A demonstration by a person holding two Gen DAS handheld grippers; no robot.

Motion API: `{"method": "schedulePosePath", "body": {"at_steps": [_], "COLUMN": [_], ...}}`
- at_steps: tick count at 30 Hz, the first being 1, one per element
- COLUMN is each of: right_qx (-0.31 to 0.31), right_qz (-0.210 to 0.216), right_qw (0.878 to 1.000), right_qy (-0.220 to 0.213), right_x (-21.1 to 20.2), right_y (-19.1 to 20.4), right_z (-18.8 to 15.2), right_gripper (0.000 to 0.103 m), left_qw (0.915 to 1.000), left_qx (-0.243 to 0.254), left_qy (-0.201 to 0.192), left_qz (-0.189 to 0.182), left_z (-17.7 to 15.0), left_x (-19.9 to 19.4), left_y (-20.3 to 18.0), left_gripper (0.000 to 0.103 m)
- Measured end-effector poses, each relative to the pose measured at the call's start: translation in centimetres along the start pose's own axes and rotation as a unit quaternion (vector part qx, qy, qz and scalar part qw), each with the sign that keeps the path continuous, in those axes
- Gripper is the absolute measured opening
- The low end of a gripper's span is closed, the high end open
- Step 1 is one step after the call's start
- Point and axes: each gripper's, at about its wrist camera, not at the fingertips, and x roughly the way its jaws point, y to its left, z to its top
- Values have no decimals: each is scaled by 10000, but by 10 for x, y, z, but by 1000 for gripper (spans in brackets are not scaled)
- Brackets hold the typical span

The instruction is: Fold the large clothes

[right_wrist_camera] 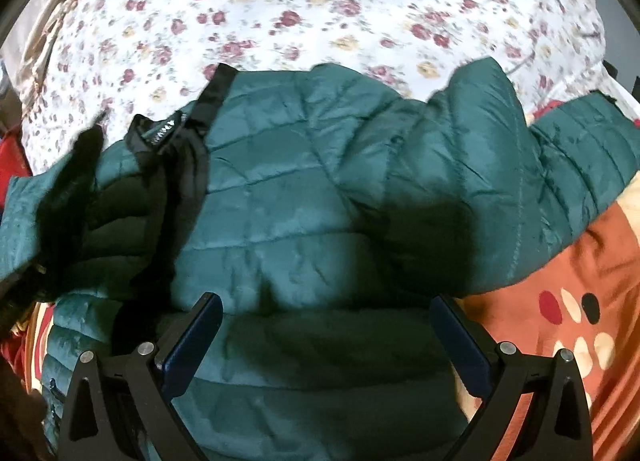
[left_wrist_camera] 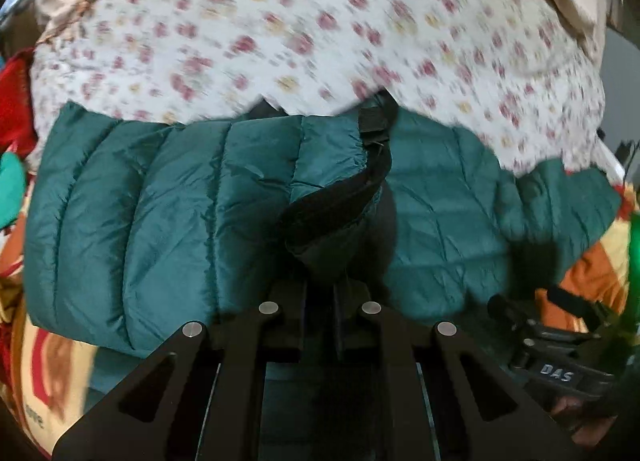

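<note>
A teal quilted puffer jacket (left_wrist_camera: 160, 205) with black trim lies across a bed. My left gripper (left_wrist_camera: 320, 285) is shut on a bunched fold of the jacket with its black edge (left_wrist_camera: 340, 197), lifted toward the camera. In the right wrist view the jacket (right_wrist_camera: 304, 189) fills the middle, its black collar and lining (right_wrist_camera: 160, 165) at the left. My right gripper (right_wrist_camera: 326, 313) is open, its blue-padded fingers (right_wrist_camera: 196, 337) spread wide over the jacket's near edge. It also shows at the lower right of the left wrist view (left_wrist_camera: 560, 357).
A white floral sheet (right_wrist_camera: 320, 1) covers the far side of the bed. An orange patterned blanket (right_wrist_camera: 580, 301) lies at the right. Red and green clothes (left_wrist_camera: 12, 121) are piled at the left edge.
</note>
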Motion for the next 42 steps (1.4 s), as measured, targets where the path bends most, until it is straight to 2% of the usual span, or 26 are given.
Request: {"method": "schedulePosePath", "body": {"at_steps": [7, 8, 10, 11, 12, 14, 15, 18, 22, 26, 30, 31, 32, 33, 35, 36, 38, 42], "right_qx": [157, 169, 160, 152, 142, 110, 93, 92, 67, -174, -289, -293, -296, -315, -422, -506, -651, -1007], "right_qz": [-65, -61, -48, -37, -20, 68, 130, 425, 684, 936, 1143, 1135, 1135, 1123, 1067, 1160, 1157, 865], "right_qw": [9999, 9998, 9999, 9999, 9999, 9999, 9999, 9991, 9976, 9953, 9926, 9925, 9923, 9919, 9920, 9910, 9907, 9906], "right_qy": [30, 35, 37, 21, 26, 12, -3, 17, 105, 181, 292, 352, 405, 511, 523, 430, 299, -327], "right_x": [1, 0, -1, -2, -3, -7, -9, -10, -3, 12, 36, 44, 50, 60, 68, 65, 55, 21], "right_y": [-21, -22, -22, -22, -20, -15, -11, 3, 28, 68, 98, 104, 106, 111, 118, 121, 124, 113], "right_z": [-4, -4, -5, -5, -6, -6, -6, -6, -6, -5, -3, -4, -5, -6, -8, -8, -8, 3], "right_gripper": [103, 103, 103, 103, 103, 103, 103, 103, 103, 103, 102, 96, 82, 73, 39, 31, 20, 19], "left_qw": [9982, 9981, 9975, 9964, 9949, 9929, 9935, 9958, 9973, 9966, 9932, 9922, 9913, 9908, 9903, 9902, 9903, 9898], "left_qx": [-59, -85, -81, -85, -114, -187, -167, -185, -436, -783, -1141, -1225, -1300, -1328, -1364, -1374, -1371, -1402], "left_qy": [603, 602, 642, 701, 751, 747, 656, 369, 67, -151, -163, -136, -115, -99, -38, -15, 36, 109], "left_qz": [-39, -78, -286, -471, -660, -909, -916, -818, -589, -185, 182, 174, 187, 230, 256, 239, 239, 204], "left_z": [-21, -23, -23, -23, -24, -23, -23, -24, -29, -35, -37, -38, -39, -39, -40, -41, -41, -40], "left_x": [49, 50, 49, 46, 42, 25, 11, -28, -69, -88, -84, -81, -77, -74, -67, -65, -58, -47], "left_y": [-12, -13, -12, -11, -9, -3, 1, 23, 68, 114, 148, 154, 159, 162, 164, 165, 164, 163], "left_gripper": [11, 16, 32, 49, 58, 59, 60, 66, 66, 68, 70, 70, 70, 70, 70, 70, 70, 70]}}
